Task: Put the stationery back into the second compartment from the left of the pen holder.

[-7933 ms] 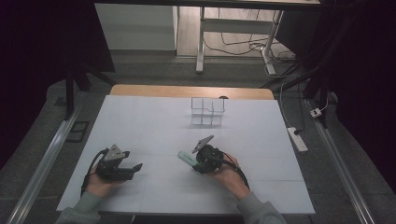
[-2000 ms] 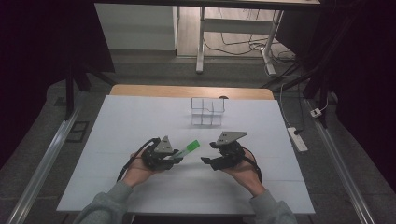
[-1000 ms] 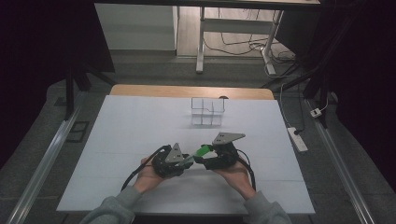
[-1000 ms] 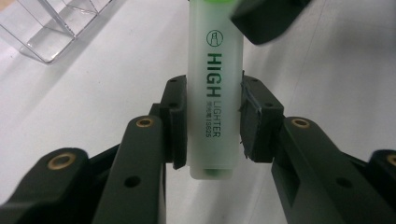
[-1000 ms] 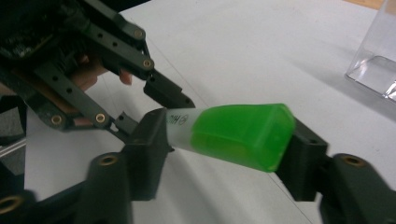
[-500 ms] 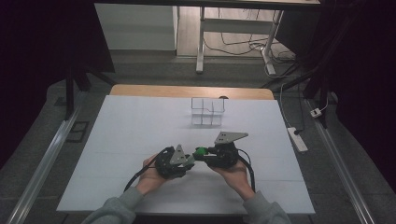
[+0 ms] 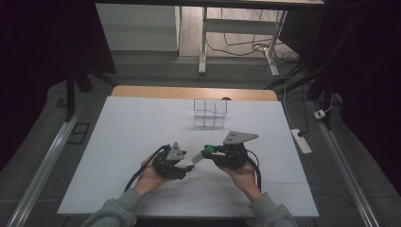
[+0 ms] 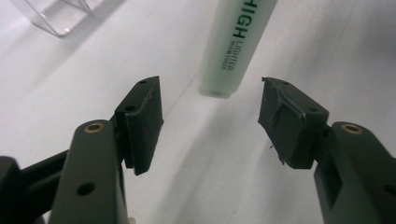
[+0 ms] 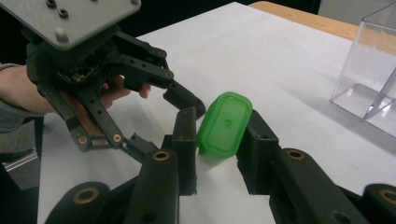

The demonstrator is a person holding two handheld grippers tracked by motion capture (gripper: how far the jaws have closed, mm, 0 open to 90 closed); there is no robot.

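Near the middle of the surface's front half, the right gripper (image 7: 211, 153) is clamped on the green-capped end of a highlighter (image 7: 200, 156), its pads pressing the cap from both sides. The left gripper (image 7: 185, 166) has just been opening; its jaws stand apart, the pale barrel's end between them but touching neither pad. A clear plastic organizer (image 7: 210, 113) stands toward the far edge.

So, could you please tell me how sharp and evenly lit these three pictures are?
High view: white table bright, surroundings nearly black. Left gripper view: highlighter print readable, clear organizer soft at the corner. Right gripper view: green cap sharp, near jaws slightly blurred.
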